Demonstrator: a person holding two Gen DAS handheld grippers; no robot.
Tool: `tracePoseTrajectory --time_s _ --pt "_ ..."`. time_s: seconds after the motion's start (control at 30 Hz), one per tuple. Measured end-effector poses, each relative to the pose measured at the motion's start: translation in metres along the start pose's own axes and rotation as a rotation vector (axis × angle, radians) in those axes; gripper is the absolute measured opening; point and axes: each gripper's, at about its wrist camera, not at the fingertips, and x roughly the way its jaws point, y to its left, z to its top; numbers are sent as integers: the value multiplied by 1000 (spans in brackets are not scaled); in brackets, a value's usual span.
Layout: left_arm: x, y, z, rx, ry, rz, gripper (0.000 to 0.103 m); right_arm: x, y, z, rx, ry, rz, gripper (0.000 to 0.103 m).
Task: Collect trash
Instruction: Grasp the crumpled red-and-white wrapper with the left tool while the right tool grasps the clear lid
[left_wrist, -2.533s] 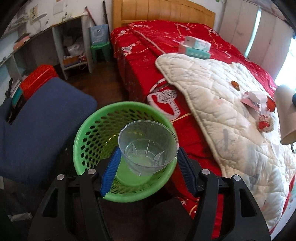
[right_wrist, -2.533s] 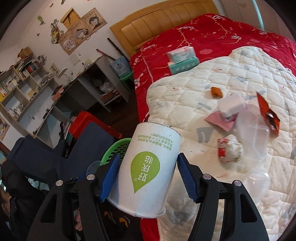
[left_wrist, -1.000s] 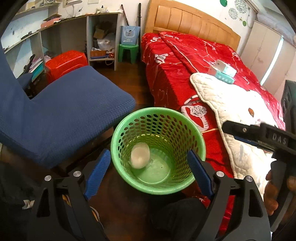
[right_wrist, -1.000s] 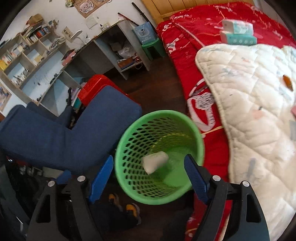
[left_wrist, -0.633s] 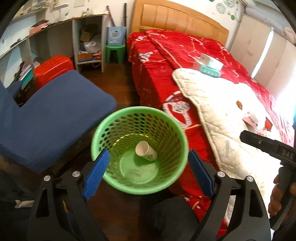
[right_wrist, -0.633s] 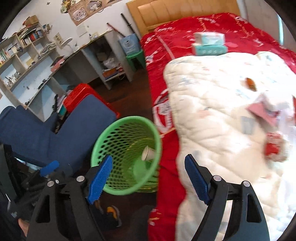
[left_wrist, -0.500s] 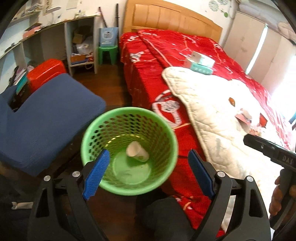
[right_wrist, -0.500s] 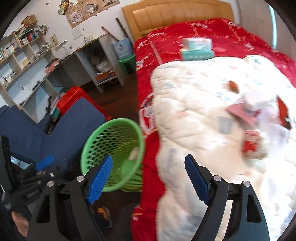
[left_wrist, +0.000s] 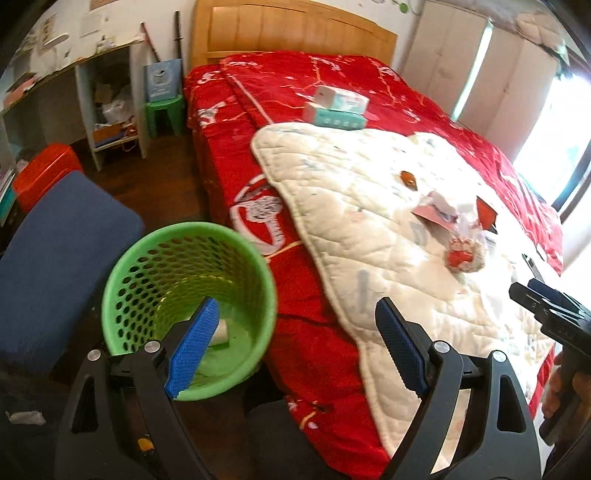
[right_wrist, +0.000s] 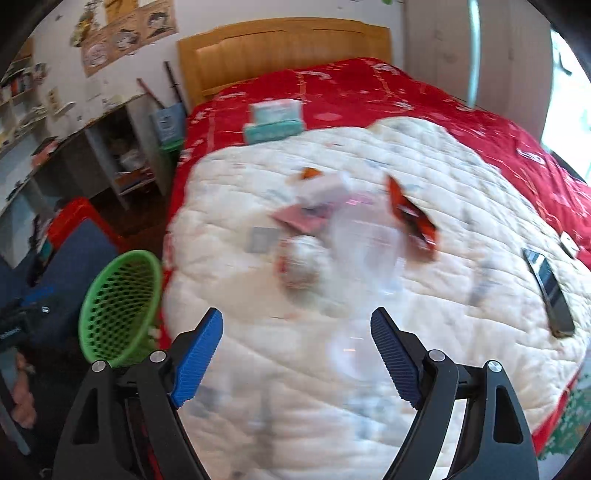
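In the left wrist view, the left gripper (left_wrist: 293, 341) is seen with its jaws spread wide and nothing held between them, hanging over the edge of the red bedspread (left_wrist: 306, 332). The green basket (left_wrist: 258, 273) stands on the floor just beside the bed, partly behind the left blue pad, and a white paper cup (left_wrist: 221, 332) lies at its bottom. On the white quilt (left_wrist: 351, 221) a cluster of trash is scattered: a red-and-white crumpled wrapper (left_wrist: 461, 255), a pink paper (left_wrist: 434, 218) and an orange-red packet (left_wrist: 485, 214). The right gripper (left_wrist: 550, 302) is visible at the far right edge, held by a hand (left_wrist: 557, 387). In the right wrist view, which is blurred, the right gripper (right_wrist: 297, 352) is seen over the quilt (right_wrist: 461, 295) with its jaws opening and nothing gripped between them. A clear plastic cup (right_wrist: 365, 243) lies ahead of it among the trash, beside the crumpled wrapper (right_wrist: 299, 264) and the orange-red packet (right_wrist: 410, 218). A phone (right_wrist: 550, 291) rests on the quilt to the right. The basket (right_wrist: 122, 306) is seen at the left, well apart from the trash.
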Motion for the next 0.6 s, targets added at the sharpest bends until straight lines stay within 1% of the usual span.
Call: tracePoseTrajectory --time_s 0.17,0.27,0.47,0.5,0.53,0.6 --pt "11 -22 5 23 19 -34 85 17 -35 -9 33 33 -35 79" --pt "19 -35 8 44 30 -51 85 30 -43 -13 41 61 -29 79" --pt "36 -62 15 76 52 -89 85 51 -50 -15 47 85 -14 78" --pt "38 -66 16 81 55 -95 85 53 -50 -15 52 88 -8 76" --pt "40 -70 17 85 58 -101 85 56 -51 -15 57 94 -4 72" --pt "46 -80 19 99 66 -116 85 58 -52 -16 57 97 1 70"
